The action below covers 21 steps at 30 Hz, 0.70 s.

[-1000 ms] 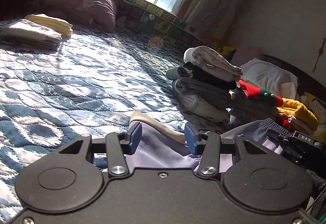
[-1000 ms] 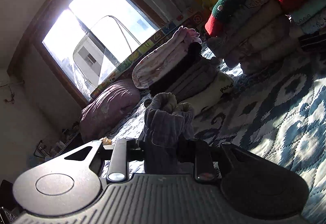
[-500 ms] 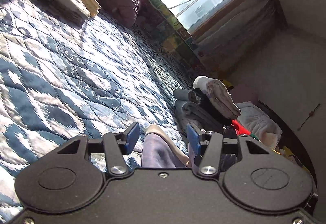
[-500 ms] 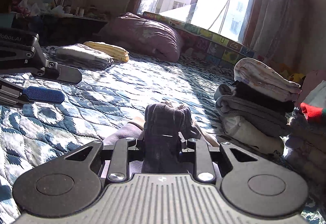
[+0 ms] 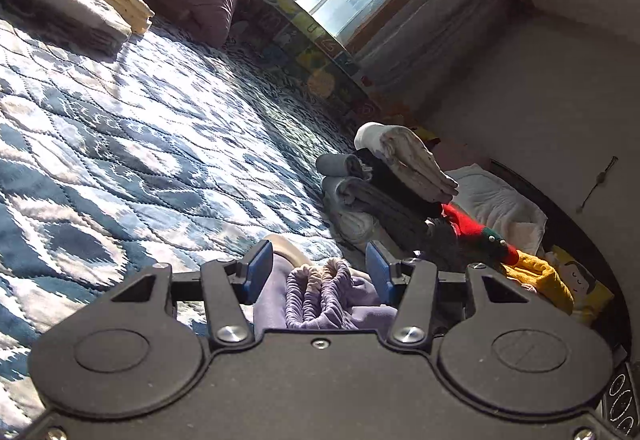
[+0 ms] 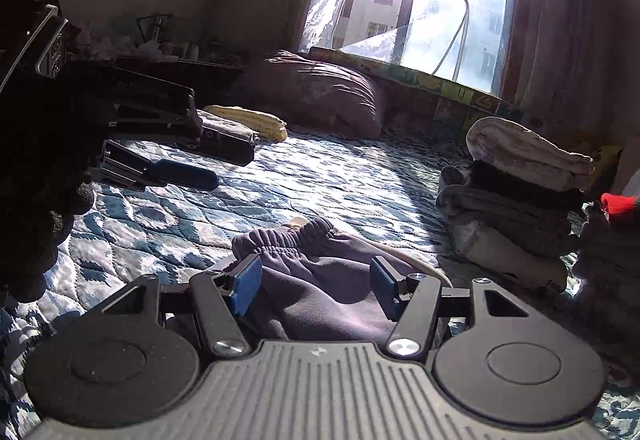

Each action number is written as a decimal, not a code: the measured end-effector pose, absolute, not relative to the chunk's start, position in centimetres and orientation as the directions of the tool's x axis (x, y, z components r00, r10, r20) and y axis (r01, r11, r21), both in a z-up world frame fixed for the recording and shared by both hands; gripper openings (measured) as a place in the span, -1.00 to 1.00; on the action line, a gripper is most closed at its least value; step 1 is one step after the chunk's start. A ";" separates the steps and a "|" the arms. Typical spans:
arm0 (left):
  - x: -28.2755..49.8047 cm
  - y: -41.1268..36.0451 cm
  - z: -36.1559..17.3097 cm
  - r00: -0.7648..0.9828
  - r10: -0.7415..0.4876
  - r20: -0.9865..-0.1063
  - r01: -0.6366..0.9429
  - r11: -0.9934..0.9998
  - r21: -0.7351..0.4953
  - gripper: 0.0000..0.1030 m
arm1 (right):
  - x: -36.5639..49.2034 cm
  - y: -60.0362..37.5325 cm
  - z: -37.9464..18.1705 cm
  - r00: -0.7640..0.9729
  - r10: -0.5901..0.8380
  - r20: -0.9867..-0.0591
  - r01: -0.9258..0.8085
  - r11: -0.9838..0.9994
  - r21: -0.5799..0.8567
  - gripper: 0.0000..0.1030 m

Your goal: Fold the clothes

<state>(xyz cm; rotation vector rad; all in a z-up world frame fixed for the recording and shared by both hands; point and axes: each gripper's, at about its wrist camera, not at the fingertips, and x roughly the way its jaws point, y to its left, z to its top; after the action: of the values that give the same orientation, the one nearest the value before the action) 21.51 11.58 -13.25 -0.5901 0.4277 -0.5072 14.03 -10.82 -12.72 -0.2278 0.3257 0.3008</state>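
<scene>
My right gripper [image 6: 316, 284] blocks the near part of the purple garment [image 6: 320, 280] at bottom centre, lying on the quilted bed [image 6: 320, 175], jaws apart over the cloth and not touching it. My left gripper [image 5: 318, 272] has jaws apart too, bunched waistband [image 5: 320, 292] between them, contact unclear. Stack of folded clothes [image 6: 516, 191] at right edge is cut off, far left lost in shadow.

The bed [image 5: 132, 143] was covered with a blue and white quilted cover. On it lay a purple garment [image 6: 320, 280] with an elastic waistband, a stack of folded clothes [image 6: 516, 199] near it, two folded pieces [image 5: 80, 7] further away, and a purple pillow [image 6: 316, 91].
</scene>
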 end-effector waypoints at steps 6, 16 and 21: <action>24.8 4.3 -11.9 0.668 -0.666 -0.331 0.509 0.734 -0.450 -0.34 | 17.0 -11.8 -16.1 0.804 0.286 -0.521 -0.398 0.910 -0.114 0.14; 28.3 2.5 -15.7 0.666 -0.485 -0.567 0.394 0.874 -0.285 -0.89 | 14.6 -10.7 -17.5 0.761 0.337 -0.554 -0.478 0.869 -0.127 0.11; 23.6 3.1 -13.3 0.715 -0.505 -0.483 0.471 0.859 -0.202 -0.52 | 14.5 -18.0 -14.6 0.747 0.484 -0.455 -0.453 0.872 0.184 0.02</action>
<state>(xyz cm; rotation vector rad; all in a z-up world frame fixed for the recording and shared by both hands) 23.61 3.07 -13.32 -0.0659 0.5537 -0.5409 14.45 -18.01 -14.61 0.0626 0.5154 0.5133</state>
